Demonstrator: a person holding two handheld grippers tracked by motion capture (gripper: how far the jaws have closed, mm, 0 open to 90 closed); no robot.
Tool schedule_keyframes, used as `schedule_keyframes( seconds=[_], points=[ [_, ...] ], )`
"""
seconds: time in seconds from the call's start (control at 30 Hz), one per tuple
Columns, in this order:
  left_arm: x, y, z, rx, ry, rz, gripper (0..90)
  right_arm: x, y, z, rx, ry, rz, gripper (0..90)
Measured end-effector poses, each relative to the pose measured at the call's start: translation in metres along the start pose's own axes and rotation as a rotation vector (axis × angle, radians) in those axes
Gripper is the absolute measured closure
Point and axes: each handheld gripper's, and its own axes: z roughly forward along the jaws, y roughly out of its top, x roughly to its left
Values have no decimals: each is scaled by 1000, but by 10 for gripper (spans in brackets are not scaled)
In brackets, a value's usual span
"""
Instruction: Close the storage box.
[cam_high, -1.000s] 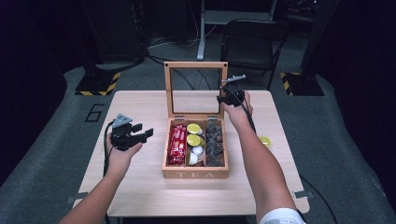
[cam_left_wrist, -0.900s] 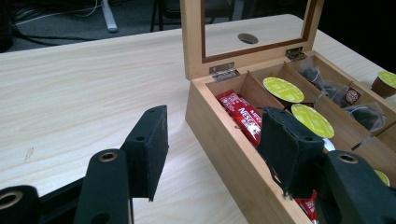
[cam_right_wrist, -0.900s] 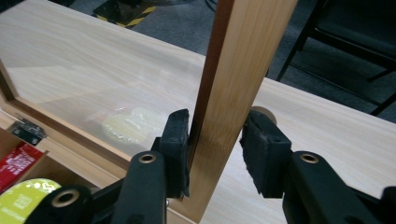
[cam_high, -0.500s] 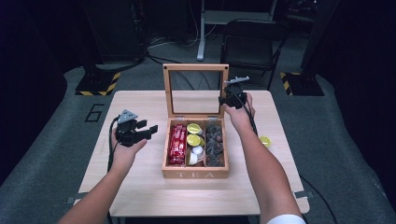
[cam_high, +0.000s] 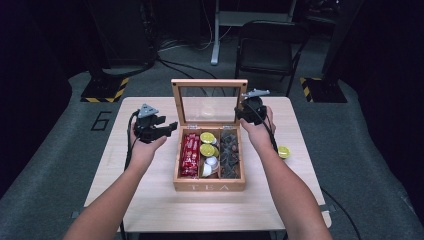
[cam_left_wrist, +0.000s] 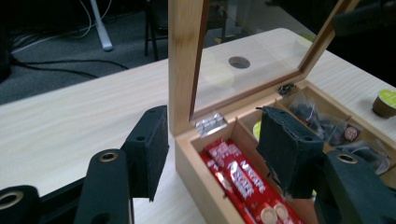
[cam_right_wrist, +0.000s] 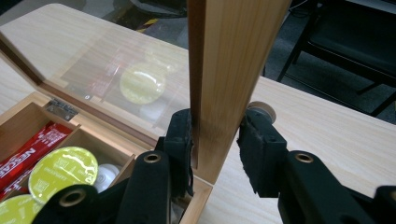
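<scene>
Lid (cam_high: 209, 102): stiff wood frame, fragile pane. Right gripper (cam_right_wrist: 215, 140) jaws clamp its side rail; left gripper (cam_left_wrist: 212, 149) jaws released.

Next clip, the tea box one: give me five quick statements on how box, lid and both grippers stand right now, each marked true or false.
1. The tea box has its lid standing open. True.
2. The right gripper has its jaws around the lid's side frame. True.
3. The left gripper is shut on a red packet. False: its jaws are open, holding nothing.
4. A yellow-topped capsule lies on the table outside the box, on the person's right. True.
5. The red packets fill the box's right compartment. False: they lie in the left one.
</scene>
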Motion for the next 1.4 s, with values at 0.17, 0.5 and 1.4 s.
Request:
schedule_keyframes(
  seconds=[0.17,0.5,1.4],
  points=[
    [-5,21,2,-28,2,15,428,4,-6,-7,-7,-2,-20,649],
    [-10,40,3,-100,37,1,497,9,-15,-13,-26,-8,-64,646],
    [-22,17,-24,-91,-25,70,616,11,-26,-67,-136,103,-11,541]
  ],
)
